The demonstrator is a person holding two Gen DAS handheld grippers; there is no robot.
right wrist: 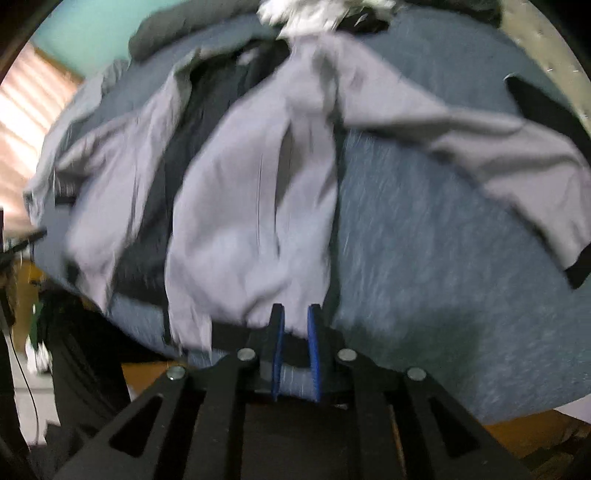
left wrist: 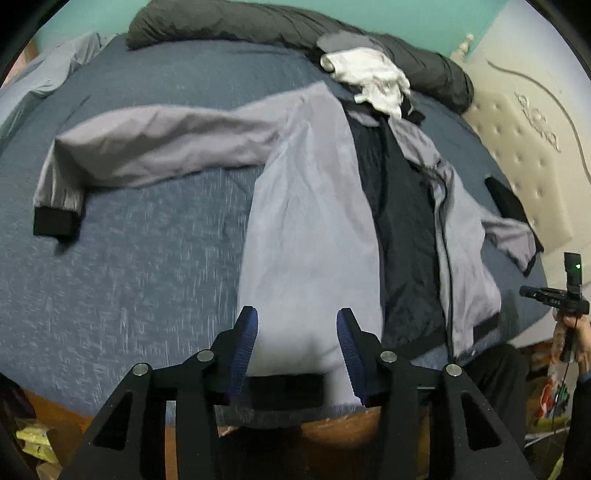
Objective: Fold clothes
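A grey jacket (left wrist: 314,221) with dark lining lies open on its back on the blue bed (left wrist: 129,277). One sleeve (left wrist: 166,147) with a black cuff stretches to the left. My left gripper (left wrist: 297,325) hovers open over the jacket's left front panel near its black hem; the pads stand apart from the cloth. In the blurred right wrist view my right gripper (right wrist: 295,314) shows a narrow gap, with the jacket (right wrist: 240,221) hem visible through it and nothing pinched. The left wrist view shows the right gripper (left wrist: 532,293) off the bed's right side, apart from the jacket.
A white garment (left wrist: 373,77) and a dark rolled duvet (left wrist: 240,26) lie at the far side of the bed. A cream tufted headboard (left wrist: 517,147) stands on the right. The wooden bed edge (left wrist: 332,424) is just below my left gripper. Clutter sits on the floor at right.
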